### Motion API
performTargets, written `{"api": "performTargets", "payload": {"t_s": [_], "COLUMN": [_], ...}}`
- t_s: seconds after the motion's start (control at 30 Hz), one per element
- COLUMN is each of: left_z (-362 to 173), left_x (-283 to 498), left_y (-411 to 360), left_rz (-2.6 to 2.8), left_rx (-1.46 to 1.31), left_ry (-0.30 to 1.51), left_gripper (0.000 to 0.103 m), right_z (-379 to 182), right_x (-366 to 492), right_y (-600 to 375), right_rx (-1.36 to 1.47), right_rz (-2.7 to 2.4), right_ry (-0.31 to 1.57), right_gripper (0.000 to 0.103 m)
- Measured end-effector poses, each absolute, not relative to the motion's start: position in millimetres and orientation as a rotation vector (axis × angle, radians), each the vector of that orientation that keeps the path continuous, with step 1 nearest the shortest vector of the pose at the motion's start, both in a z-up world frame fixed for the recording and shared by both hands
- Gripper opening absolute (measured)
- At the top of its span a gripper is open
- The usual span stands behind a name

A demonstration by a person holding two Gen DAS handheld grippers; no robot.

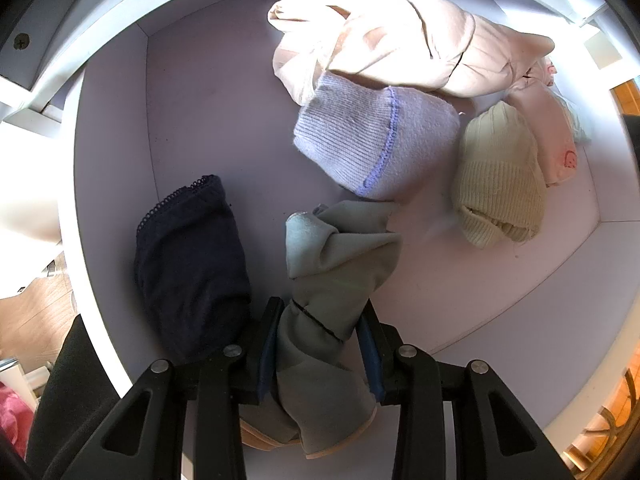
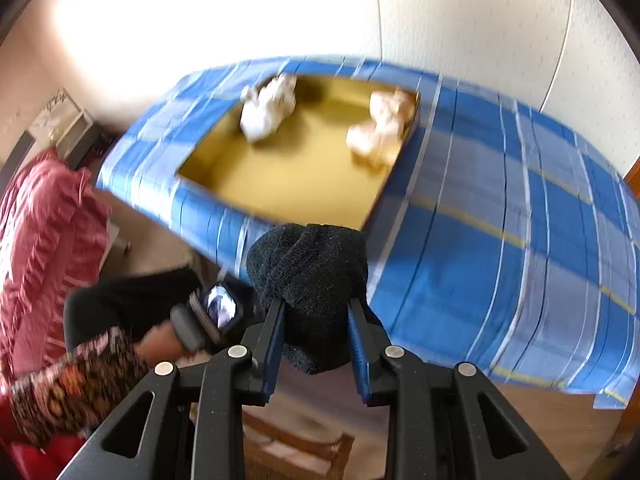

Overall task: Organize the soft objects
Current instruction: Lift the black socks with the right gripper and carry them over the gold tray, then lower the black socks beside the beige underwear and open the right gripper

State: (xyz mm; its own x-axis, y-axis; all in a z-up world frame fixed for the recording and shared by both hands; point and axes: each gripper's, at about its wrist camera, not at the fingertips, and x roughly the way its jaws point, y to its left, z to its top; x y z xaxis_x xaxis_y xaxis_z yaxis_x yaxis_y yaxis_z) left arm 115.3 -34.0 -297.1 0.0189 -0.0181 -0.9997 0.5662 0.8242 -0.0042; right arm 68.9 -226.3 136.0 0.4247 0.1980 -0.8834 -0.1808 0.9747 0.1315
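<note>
A blue plaid cloth [image 2: 500, 240] covers the table in the right wrist view, with a shallow yellow tray [image 2: 296, 184] set into its far side holding a white bundle [image 2: 268, 108] and a cream bundle [image 2: 380, 128] well apart from each other. In the left wrist view a white drawer [image 1: 460, 300] holds a pale pink garment [image 1: 400, 40] along its back, a lavender knit sock roll [image 1: 372, 136] just in front of it, a cream ribbed roll [image 1: 496, 176] to the right and a navy lace-edged piece [image 1: 188, 264] at the left. The left gripper [image 1: 322, 344] points down into the drawer, clamped on a grey-green bundle [image 1: 336, 264] that juts out past its fingertips – while the right gripper [image 2: 316, 332], above the table edge, pinches a black knit sock ball [image 2: 312, 276] bulging out ahead of its blue pads [image 2: 358, 344].
</note>
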Motion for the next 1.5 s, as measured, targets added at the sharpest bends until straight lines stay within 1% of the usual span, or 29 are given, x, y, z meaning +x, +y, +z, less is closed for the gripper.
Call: {"api": "performTargets", "payload": {"t_s": [0.27, 0.5, 0.7, 1.03, 1.43, 1.5], "left_z": [-298, -298, -299, -299, -300, -300], "left_x": [117, 117, 118, 119, 118, 119], "left_y": [-35, -34, -32, -31, -34, -32], "left_rz": [-0.479, -0.479, -0.482, -0.483, -0.483, -0.483], "left_rx": [0.456, 0.452, 0.438, 0.435, 0.435, 0.431], "left_ry": [1.498, 1.5, 1.505, 1.507, 1.511, 1.512], "left_gripper": [0.037, 0.037, 0.037, 0.037, 0.037, 0.037], "right_z": [160, 141, 118, 89, 62, 56], "right_x": [154, 235, 288, 334, 356, 358], "right_y": [-224, -216, -206, -200, -209, -209], "right_rx": [0.066, 0.115, 0.155, 0.135, 0.072, 0.059], "right_rz": [0.182, 0.114, 0.06, -0.031, -0.106, -0.106], "right_ry": [1.033, 1.026, 1.032, 1.027, 1.045, 1.054], "right_gripper": [0.029, 0.029, 0.029, 0.029, 0.029, 0.031]}}
